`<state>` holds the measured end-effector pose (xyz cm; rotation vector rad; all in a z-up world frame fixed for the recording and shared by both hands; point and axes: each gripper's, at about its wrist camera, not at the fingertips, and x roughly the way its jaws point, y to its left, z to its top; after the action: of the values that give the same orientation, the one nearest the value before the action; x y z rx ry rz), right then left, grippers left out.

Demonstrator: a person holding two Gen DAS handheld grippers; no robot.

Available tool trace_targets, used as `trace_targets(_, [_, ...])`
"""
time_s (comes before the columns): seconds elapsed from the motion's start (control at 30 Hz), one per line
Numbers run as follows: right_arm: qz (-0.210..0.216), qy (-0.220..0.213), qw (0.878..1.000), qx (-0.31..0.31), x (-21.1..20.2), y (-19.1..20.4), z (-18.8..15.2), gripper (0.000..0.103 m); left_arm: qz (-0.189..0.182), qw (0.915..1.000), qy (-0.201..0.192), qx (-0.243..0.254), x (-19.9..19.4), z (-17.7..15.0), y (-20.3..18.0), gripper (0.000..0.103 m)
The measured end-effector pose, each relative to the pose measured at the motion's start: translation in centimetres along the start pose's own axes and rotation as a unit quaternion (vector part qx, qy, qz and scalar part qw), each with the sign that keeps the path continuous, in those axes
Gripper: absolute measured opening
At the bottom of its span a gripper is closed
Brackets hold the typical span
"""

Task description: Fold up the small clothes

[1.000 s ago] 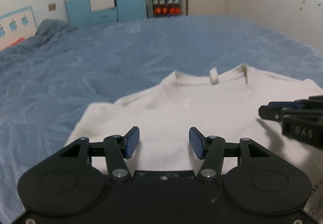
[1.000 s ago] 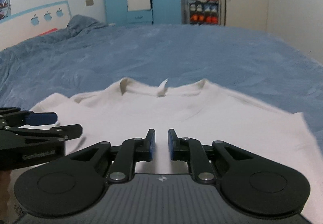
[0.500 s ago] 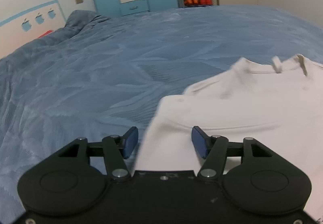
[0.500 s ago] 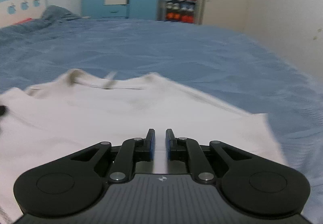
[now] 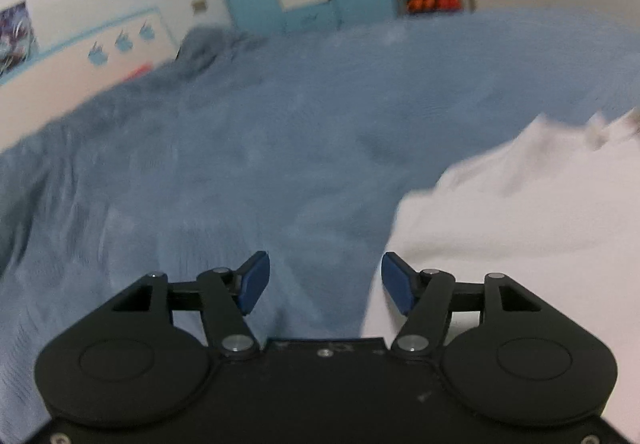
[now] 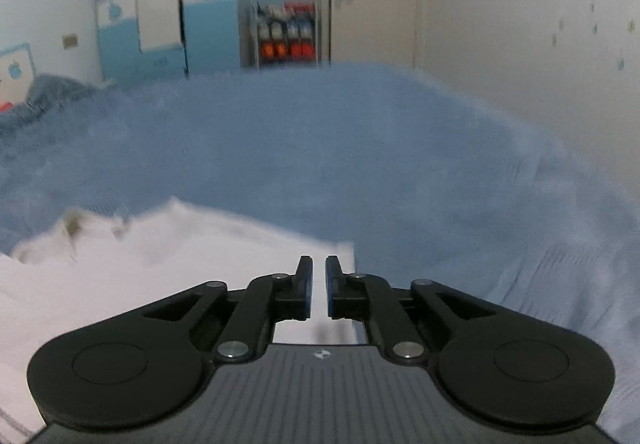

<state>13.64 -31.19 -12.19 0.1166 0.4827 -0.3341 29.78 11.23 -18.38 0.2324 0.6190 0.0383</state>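
The shirt [image 5: 520, 220] lies on the bed [image 5: 240, 164], wardrobe [image 6: 160, 4] behind.

No text, label or number can be read in either view.

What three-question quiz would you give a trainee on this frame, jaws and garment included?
1. True or false: the left gripper has its jaws spread wide with no fabric between them.
2. Multiple choice: the white shirt lies on a) a wooden table, b) a blue bedspread, c) a tiled floor.
3. Fill in: in the right wrist view, the right gripper has its jaws nearly ____, above the shirt's right edge.

Key: 1 true; 2 b; 3 closed, with a narrow gap showing and no fabric visibly pinched.
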Motion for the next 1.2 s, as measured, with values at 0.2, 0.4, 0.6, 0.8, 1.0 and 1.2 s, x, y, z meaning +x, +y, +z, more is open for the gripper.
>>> trace_targets(0.2, [0.044, -0.035, 0.998, -0.001, -6.1, 1.1, 2.0, 0.012, -0.08, 0.9955, -0.043, -0.029, -7.5, 2.6, 0.1, 0.064])
trace_targets(0.4, [0.066, 0.022, 0.994, -0.079, -6.1, 4.9, -5.1, 0.013, -0.141, 0.9898, -0.004, 0.018, -9.7, -1.8, -2.9, 0.064])
trace_targets(0.6, [0.038, 0.086, 0.991, -0.096, -4.9, 4.0, -11.4, 0.013, -0.132, 0.9878, 0.082, -0.007, -7.4, -8.0, -0.8, 0.067])
trace_targets(0.8, [-0.024, 0.089, 0.989, -0.113, -6.5, 0.6, -12.9, 0.014, -0.06, 0.9937, 0.095, -0.006, -6.5, -9.3, 3.3, 0.067])
trace_targets(1.0, [-0.027, 0.11, 0.994, 0.007, -9.8, -2.6, -11.7, 0.045, -0.063, 0.9923, 0.105, -0.021, -6.7, -9.4, 4.4, 0.065])
trace_targets(1.2, [-0.009, 0.118, 0.992, 0.047, -12.1, -1.7, -12.3, 0.057, -0.078, 0.9927, 0.088, -0.024, -7.9, -9.2, 4.0, 0.064])
